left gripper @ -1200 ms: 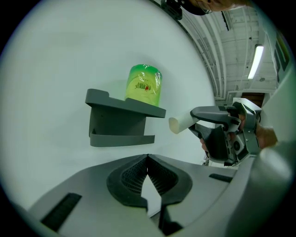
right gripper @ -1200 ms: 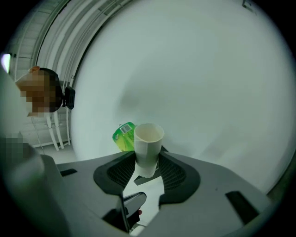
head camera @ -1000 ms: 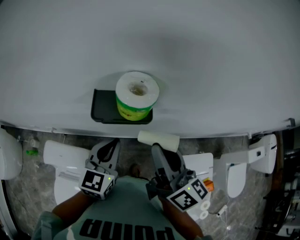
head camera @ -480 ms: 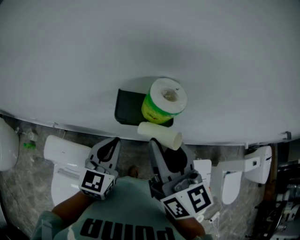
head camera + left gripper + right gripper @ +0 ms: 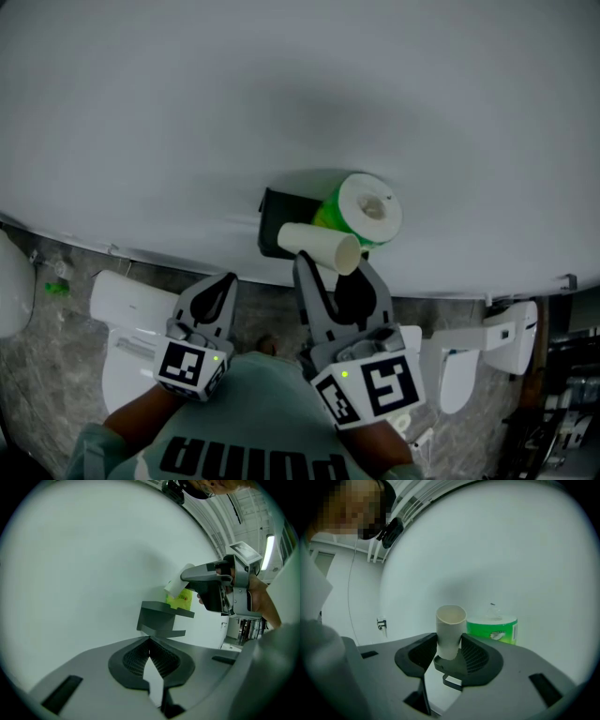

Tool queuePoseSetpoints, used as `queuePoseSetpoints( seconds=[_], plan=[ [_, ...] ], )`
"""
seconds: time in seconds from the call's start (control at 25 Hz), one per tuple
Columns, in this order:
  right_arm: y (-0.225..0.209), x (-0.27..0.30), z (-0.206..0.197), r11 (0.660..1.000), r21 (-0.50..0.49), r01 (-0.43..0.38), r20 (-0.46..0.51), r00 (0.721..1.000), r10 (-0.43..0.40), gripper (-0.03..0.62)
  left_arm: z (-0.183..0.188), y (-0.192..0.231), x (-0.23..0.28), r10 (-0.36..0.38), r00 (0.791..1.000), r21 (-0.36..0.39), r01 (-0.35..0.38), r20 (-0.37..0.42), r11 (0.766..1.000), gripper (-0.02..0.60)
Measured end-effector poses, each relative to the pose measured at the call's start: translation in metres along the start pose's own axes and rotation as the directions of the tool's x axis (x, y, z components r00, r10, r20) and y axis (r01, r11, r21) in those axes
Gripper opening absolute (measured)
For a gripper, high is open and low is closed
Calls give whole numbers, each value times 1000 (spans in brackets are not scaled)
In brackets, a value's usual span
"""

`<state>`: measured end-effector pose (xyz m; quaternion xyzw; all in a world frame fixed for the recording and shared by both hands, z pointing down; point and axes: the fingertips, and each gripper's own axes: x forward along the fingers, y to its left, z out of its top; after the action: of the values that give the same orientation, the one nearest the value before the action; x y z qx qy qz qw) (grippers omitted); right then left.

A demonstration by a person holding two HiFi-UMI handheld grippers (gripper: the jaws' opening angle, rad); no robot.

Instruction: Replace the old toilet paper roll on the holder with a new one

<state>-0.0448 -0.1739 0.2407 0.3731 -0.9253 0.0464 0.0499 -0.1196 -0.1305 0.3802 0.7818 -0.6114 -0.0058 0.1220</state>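
Note:
An empty cardboard tube (image 5: pixel 319 248) (image 5: pixel 451 630) stands between the pads of my right gripper (image 5: pixel 332 269) (image 5: pixel 450 651), which is shut on it just in front of the wall. Behind the tube, a new toilet roll in green wrapping (image 5: pixel 367 211) (image 5: pixel 493 627) sits on the dark wall holder (image 5: pixel 274 220) (image 5: pixel 161 618). In the left gripper view the right gripper (image 5: pixel 211 581) holds the tube (image 5: pixel 177 584) above the holder, with the green roll (image 5: pixel 180 599) behind it. My left gripper (image 5: pixel 214 292) (image 5: pixel 150 641) hangs lower left of the holder, shut and with nothing in it.
A plain white wall fills the upper part of the head view. Below it stand white toilets (image 5: pixel 131 319) (image 5: pixel 487 337) on a grey stone floor. A small fitting (image 5: pixel 381 623) is on the wall at the far left of the right gripper view.
The right gripper has risen toward the holder with the tube and rolled, so the tube now lies in front of the roll. The left gripper shifted slightly. The holder appears further right in view.

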Motion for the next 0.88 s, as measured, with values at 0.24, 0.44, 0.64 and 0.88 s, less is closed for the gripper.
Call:
queuePoseSetpoints(
  seconds=[0.24, 0.44, 0.64, 0.88],
  plan=[
    [8, 21, -8, 992, -123, 37, -98, 994, -49, 166, 0, 11, -3, -9, 1000, -18, 9, -2, 1000, 3],
    [10, 30, -20, 985, -163, 53, -166, 983, -81, 167, -5, 15, -4, -19, 1000, -38, 18, -9, 999, 3],
    [10, 36, -24, 984, -163, 71, -181, 978, -100, 167, -6, 17, -8, -27, 1000, -43, 27, -6, 999, 3],
    [5, 47, -24, 983, -158, 98, -169, 978, -125, 167, -12, 23, -12, -15, 1000, -50, 14, -18, 999, 3]
  ],
)
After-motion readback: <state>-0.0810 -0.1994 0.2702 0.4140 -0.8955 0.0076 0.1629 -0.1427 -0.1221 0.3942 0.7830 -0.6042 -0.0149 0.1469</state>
